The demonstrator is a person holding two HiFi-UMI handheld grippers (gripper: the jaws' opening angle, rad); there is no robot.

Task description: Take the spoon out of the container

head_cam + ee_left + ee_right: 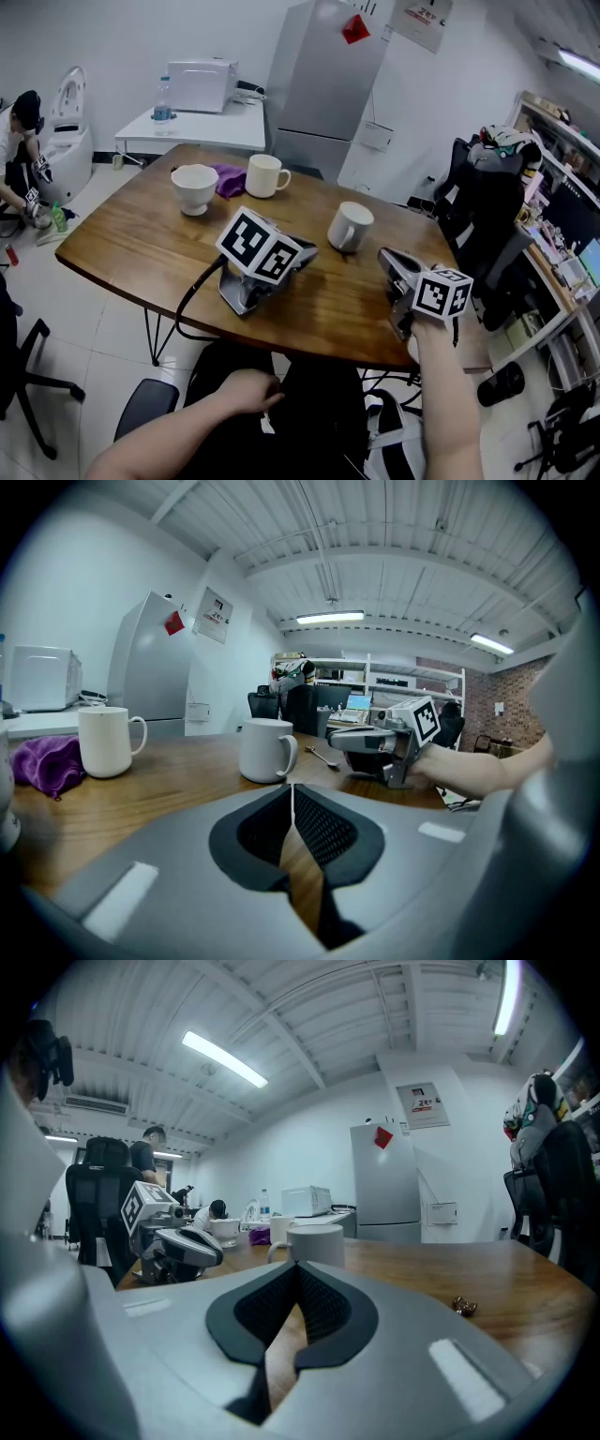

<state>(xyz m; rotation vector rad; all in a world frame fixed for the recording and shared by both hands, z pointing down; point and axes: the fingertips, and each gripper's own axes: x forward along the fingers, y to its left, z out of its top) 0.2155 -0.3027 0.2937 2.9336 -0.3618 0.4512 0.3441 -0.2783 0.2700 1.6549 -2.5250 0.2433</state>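
A small metal spoon (322,756) lies flat on the wooden table (141,244), outside any container, just beyond a white mug (265,749) and in front of my right gripper. That mug (350,226) stands mid-table. My left gripper (302,251) rests on the table with no hand on it, its jaws shut and empty (292,789). The left hand (248,389) is down at the lap. My right gripper (388,257), held in the right hand at the table's right edge, is shut on nothing (298,1267), with the mug (314,1241) ahead of it.
A second white mug (265,175), a purple cloth (228,180) and a white bowl (194,186) sit at the table's far side. A small brown object (463,1306) lies on the table right of my right gripper. Office chairs, a refrigerator (323,80) and a crouching person (21,155) surround the table.
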